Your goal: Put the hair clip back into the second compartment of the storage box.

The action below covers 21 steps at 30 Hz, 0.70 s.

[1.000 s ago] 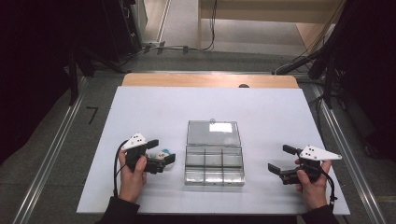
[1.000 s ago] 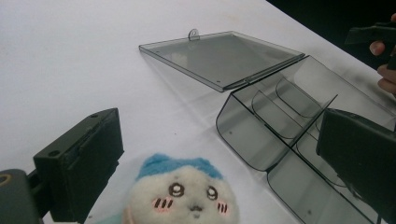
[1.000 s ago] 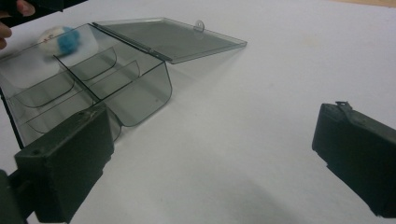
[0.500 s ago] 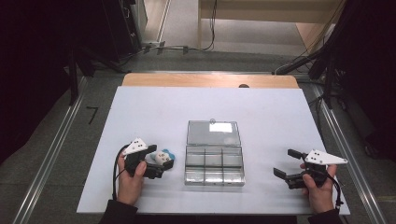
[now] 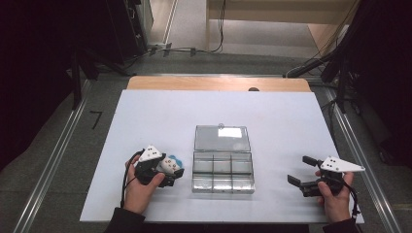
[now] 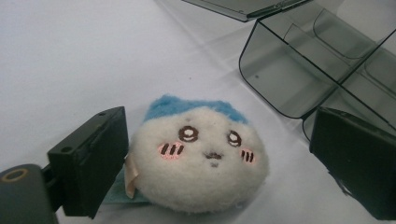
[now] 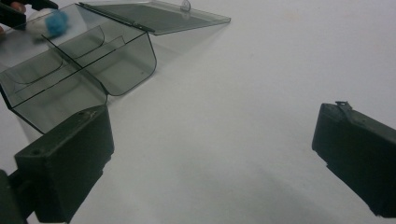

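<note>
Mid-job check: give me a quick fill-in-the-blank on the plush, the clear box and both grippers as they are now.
1. The round plush toy lies on the table between the ____ gripper's jaws.
2. The clear compartment box has its lid ____.
3. The plush toy's top is coloured ____.
4. The right gripper has ____ between its jaws.

Missing words: left; open; blue; nothing

My left gripper [image 6: 212, 163] has just been closing its jaws around a plush toy [image 6: 198, 161] lying on the white table [image 6: 70, 56]; one jaw touches it, the other stands apart, beside the clear compartment box [image 6: 299, 70].
</note>
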Each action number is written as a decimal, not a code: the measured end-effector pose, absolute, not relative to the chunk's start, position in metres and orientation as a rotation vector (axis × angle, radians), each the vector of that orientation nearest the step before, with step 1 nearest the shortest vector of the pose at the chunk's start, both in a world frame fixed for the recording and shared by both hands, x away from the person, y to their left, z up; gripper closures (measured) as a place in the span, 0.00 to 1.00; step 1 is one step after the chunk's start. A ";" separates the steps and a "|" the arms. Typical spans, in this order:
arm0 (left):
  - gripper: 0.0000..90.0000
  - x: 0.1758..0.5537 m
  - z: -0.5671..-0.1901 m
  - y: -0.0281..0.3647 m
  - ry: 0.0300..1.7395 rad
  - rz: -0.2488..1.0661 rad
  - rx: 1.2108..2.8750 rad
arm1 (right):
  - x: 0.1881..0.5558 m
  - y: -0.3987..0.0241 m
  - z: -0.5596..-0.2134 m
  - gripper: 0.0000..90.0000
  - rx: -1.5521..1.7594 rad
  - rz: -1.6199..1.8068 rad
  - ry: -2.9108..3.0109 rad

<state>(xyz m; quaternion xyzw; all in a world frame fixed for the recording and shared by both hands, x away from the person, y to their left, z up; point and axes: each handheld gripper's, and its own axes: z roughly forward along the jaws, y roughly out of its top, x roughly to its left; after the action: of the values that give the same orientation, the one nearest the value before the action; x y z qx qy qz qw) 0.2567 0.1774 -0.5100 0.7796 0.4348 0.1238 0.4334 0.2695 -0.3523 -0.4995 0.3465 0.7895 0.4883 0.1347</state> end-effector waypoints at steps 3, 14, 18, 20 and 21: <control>0.10 0.257 -0.510 0.176 1.093 0.325 1.956 | 0.270 -0.352 -0.500 0.00 1.016 1.421 2.289; 0.23 0.257 -0.513 0.169 1.154 0.389 2.007 | 0.271 -0.352 -0.501 0.00 1.021 1.409 2.287; 0.28 0.257 -0.513 0.169 1.161 0.415 2.016 | 0.270 -0.351 -0.501 0.00 1.029 1.409 2.288; 0.30 0.257 -0.513 0.168 1.162 0.430 2.022 | 0.271 -0.351 -0.502 0.00 1.024 1.407 2.287; 0.31 0.257 -0.513 0.168 1.164 0.439 2.026 | 0.270 -0.351 -0.502 0.00 1.027 1.409 2.287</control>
<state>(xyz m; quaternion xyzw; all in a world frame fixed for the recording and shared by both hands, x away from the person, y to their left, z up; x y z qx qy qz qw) 0.2566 0.1678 -0.5125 0.7908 0.4544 0.1711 0.3727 0.2705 -0.3510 -0.5016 0.3539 0.7883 0.4855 0.1325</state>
